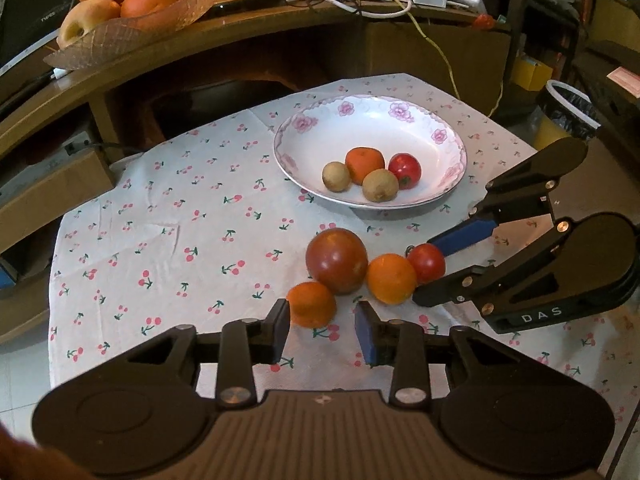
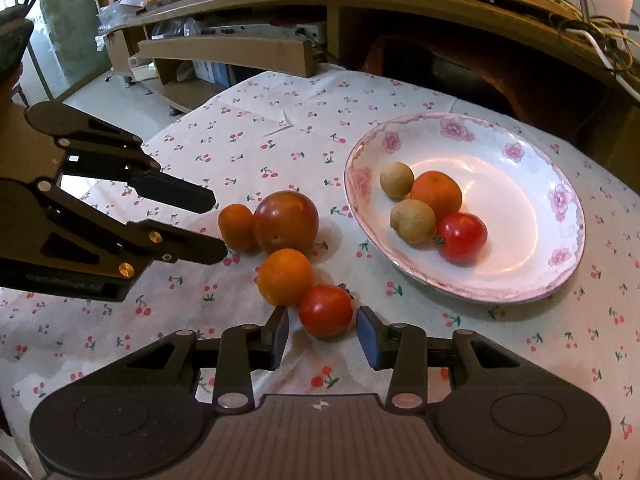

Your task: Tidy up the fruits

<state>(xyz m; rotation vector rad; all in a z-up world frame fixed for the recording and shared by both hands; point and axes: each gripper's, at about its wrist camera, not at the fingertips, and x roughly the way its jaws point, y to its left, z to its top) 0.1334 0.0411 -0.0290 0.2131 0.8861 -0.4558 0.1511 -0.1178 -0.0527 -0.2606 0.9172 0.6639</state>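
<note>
Nearest to me, my right gripper (image 2: 322, 330) is spread wide with its pads on either side of the small red tomato (image 2: 326, 311), not yet touching it as far as I can tell; I hold it low and level so the jaws can close across the fruit's middle rather than pushing it along the cherry-print cloth (image 2: 260, 120). My left gripper (image 1: 322, 334) is also parted wide, its left pad just beside the small orange fruit (image 1: 311, 304), which sits a little left of the gap's centre, so I judge I'd need to shift left before squeezing. These two belong to a loose cluster still on the cloth: just past them the round orange (image 2: 285, 277) touches the tomato, and the big dark-red tomato (image 2: 286, 221) sits behind it against the small orange fruit. Farther off, the flowered plate (image 2: 520, 184) already holds two brownish fruits, an orange one and a red tomato, grouped on its near side, so I take it as the collecting spot. Beyond, a wooden shelf carries a basket (image 1: 120, 36) of larger fruit.
</note>
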